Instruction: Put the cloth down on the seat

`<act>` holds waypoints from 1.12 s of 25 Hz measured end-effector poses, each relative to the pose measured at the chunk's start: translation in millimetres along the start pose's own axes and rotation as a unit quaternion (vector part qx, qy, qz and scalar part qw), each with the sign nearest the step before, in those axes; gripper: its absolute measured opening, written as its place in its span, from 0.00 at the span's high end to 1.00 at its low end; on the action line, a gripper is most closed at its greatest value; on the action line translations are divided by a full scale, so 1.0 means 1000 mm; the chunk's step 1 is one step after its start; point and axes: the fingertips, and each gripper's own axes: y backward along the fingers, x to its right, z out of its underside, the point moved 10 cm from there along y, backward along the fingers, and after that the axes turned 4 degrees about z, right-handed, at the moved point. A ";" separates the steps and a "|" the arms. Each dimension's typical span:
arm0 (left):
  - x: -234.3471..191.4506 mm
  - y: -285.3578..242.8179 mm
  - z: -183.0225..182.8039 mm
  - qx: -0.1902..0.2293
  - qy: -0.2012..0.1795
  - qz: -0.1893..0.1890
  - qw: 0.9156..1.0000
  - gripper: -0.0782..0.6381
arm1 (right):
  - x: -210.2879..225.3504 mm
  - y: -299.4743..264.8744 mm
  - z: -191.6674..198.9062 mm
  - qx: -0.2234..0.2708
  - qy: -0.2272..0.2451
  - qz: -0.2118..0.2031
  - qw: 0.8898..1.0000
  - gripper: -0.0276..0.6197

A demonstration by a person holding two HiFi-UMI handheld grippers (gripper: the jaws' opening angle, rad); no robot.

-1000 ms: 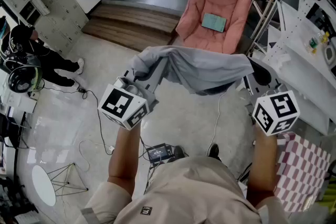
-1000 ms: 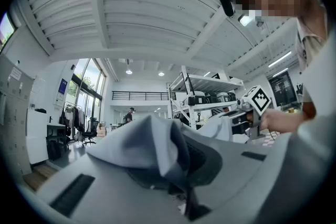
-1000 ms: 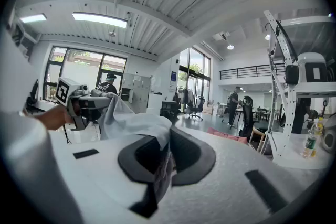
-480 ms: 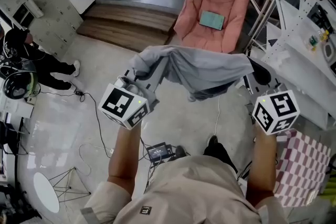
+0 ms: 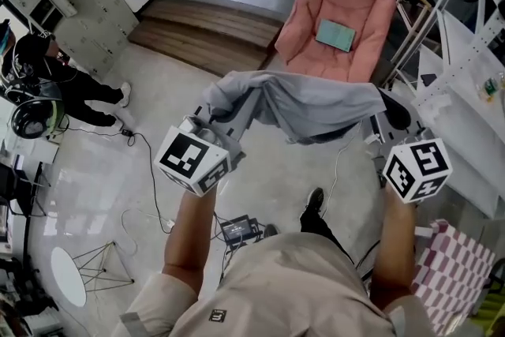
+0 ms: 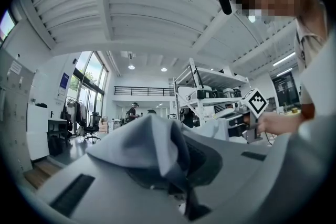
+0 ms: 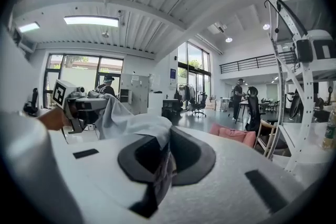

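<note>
The left hand-held gripper (image 5: 211, 119) and the right hand-held gripper (image 5: 379, 108) clench the sagging grey fabric cloth (image 5: 316, 102). Released early, it would probably fall short of the pink padded armchair (image 5: 306, 24) at upper right.

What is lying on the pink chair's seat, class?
A flat teal rectangle lies on the chair; what it is cannot be told. The grey cloth, held up in front, covers the chair's lower front, so anything there is hidden.
</note>
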 end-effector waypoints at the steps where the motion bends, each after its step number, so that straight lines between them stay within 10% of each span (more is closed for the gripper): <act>1: -0.003 -0.008 0.002 -0.003 -0.001 -0.005 1.000 0.87 | 0.008 -0.008 0.002 0.001 -0.001 -0.005 1.000 0.95; 28: -0.037 -0.208 0.000 -0.048 -0.010 -0.082 0.995 0.87 | 0.201 -0.143 -0.006 0.022 -0.022 -0.078 0.996 0.95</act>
